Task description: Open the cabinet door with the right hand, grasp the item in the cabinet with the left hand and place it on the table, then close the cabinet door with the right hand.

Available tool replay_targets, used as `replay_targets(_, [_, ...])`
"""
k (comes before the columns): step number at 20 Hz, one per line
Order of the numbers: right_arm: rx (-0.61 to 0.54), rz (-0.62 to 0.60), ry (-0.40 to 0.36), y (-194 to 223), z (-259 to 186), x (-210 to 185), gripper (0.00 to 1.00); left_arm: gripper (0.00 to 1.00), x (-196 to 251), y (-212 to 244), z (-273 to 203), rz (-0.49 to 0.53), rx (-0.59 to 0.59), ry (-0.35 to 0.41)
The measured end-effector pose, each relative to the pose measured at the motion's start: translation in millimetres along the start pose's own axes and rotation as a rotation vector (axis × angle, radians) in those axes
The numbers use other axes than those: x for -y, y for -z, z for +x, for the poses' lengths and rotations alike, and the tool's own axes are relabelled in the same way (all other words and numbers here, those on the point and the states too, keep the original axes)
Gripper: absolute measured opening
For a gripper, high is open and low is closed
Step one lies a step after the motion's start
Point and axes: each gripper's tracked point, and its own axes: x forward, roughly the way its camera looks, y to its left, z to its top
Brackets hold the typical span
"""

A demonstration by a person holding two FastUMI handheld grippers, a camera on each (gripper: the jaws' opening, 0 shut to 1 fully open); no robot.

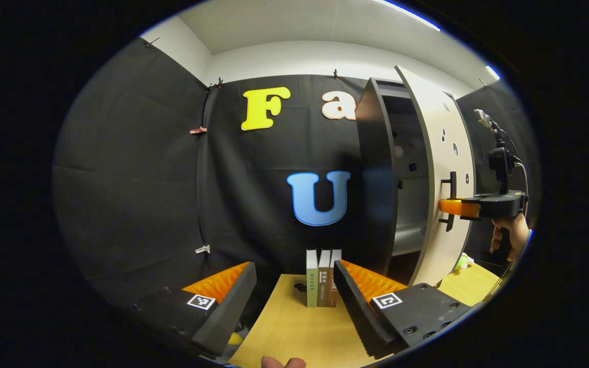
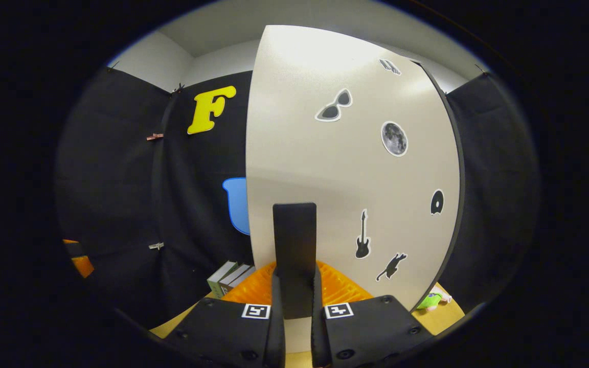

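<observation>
In the left gripper view we see our left gripper [image 1: 294, 301] at the bottom of the frame with its fingers spread wide and nothing between them; one finger [image 1: 223, 291] sits at lower left, the other at lower right. Between them, a little farther off, three books [image 1: 322, 278] stand upright side by side on the table [image 1: 284, 332]. At right of centre stands the cabinet [image 1: 376, 168], its door [image 1: 445, 168] swung partly open so that we look into the dim inside; a small round pale spot shows on the inner wall, but the view is too dark for us to say whether that is the item or a fitting. At the right edge the right gripper [image 1: 450, 207] reaches the door's handle [image 1: 450, 199], held by a hand [image 1: 512, 237]. Low at the right, a small green toy [image 1: 462, 261] lies on the table just beside the door's foot. In the right gripper view the door [image 2: 350, 168] takes up the middle and right of the frame, with stickers of sunglasses, a moon, a guitar and a cat on it. Our right gripper [image 2: 294, 301] at bottom centre has its fingers closed on the handle [image 2: 294, 245], one on each side. The books [image 2: 230, 276] lean at lower left, and the toy [image 2: 430, 300] lies at lower right.
</observation>
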Motion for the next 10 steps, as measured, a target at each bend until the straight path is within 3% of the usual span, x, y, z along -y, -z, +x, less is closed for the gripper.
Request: replay_targets(10, [-0.016, 0.0, -0.026, -2.2, -42.1, 28.6, 0.23, 0.96, 54.4, -19.0, -16.8, 0.008, 0.032, 0.032])
